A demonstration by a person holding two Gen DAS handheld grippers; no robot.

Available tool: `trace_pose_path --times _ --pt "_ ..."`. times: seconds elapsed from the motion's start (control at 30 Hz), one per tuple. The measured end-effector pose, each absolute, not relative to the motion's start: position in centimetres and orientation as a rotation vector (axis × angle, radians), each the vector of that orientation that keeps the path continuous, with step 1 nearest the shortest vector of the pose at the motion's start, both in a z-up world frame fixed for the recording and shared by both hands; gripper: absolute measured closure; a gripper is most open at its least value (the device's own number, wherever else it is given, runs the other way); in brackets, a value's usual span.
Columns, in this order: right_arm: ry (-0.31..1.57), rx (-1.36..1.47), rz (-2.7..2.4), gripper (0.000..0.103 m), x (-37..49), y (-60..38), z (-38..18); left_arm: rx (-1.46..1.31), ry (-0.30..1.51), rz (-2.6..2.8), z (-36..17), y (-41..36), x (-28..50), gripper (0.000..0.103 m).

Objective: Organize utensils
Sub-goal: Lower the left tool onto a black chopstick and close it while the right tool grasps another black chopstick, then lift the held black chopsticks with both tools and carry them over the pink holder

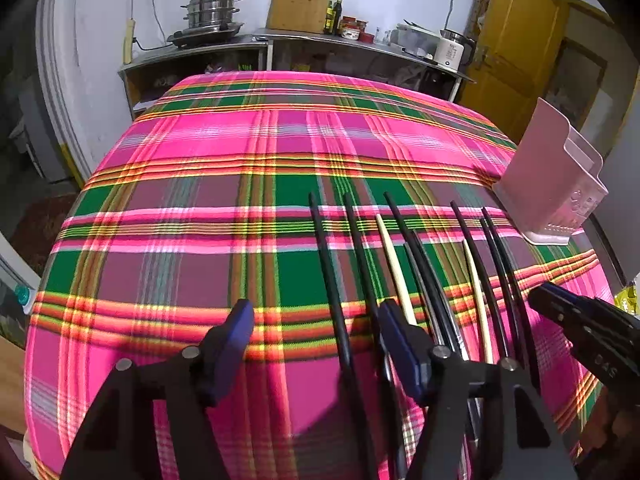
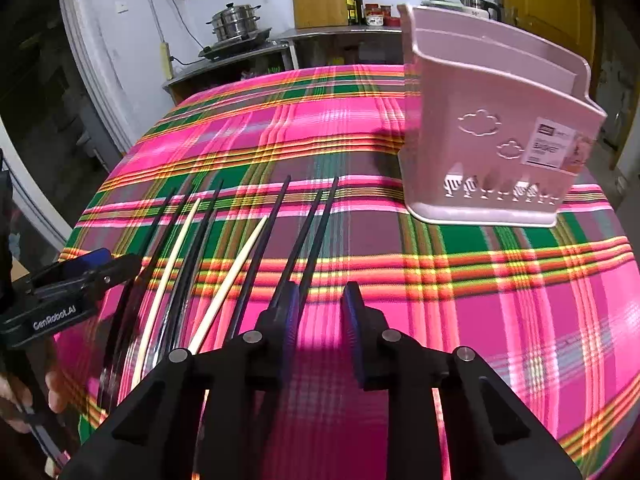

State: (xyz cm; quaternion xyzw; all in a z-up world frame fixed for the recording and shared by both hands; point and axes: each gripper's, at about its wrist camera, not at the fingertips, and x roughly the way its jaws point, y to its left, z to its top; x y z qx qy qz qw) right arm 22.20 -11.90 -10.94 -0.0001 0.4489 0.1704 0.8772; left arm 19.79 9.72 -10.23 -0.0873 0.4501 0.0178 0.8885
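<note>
Several black chopsticks and two cream ones lie side by side on the plaid tablecloth. They also show in the right wrist view, black chopsticks and cream ones. My left gripper is open just above the cloth, with two black chopsticks between its fingers. My right gripper is open and empty, just right of the chopstick row. A pink utensil holder stands upright at the far right; it also shows in the left wrist view.
The table edge falls away on all sides. Behind the table a metal counter holds a steamer pot, a cutting board, bottles and a kettle. A yellow door stands at the back right.
</note>
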Motion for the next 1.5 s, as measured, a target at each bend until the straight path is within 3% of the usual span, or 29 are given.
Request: trace_pose_path --times 0.53,0.87,1.5 --pt "0.986 0.010 0.344 0.086 25.8 -10.7 -11.7 -0.076 0.972 0.077 -10.8 8.8 21.7 0.063" --pt "1.026 0.035 0.346 0.094 28.0 -10.2 -11.6 -0.077 1.002 0.056 -10.6 8.1 23.1 0.095" --pt "0.905 0.099 0.425 0.096 25.1 -12.1 -5.2 -0.172 0.878 -0.034 -3.3 9.5 19.9 0.097"
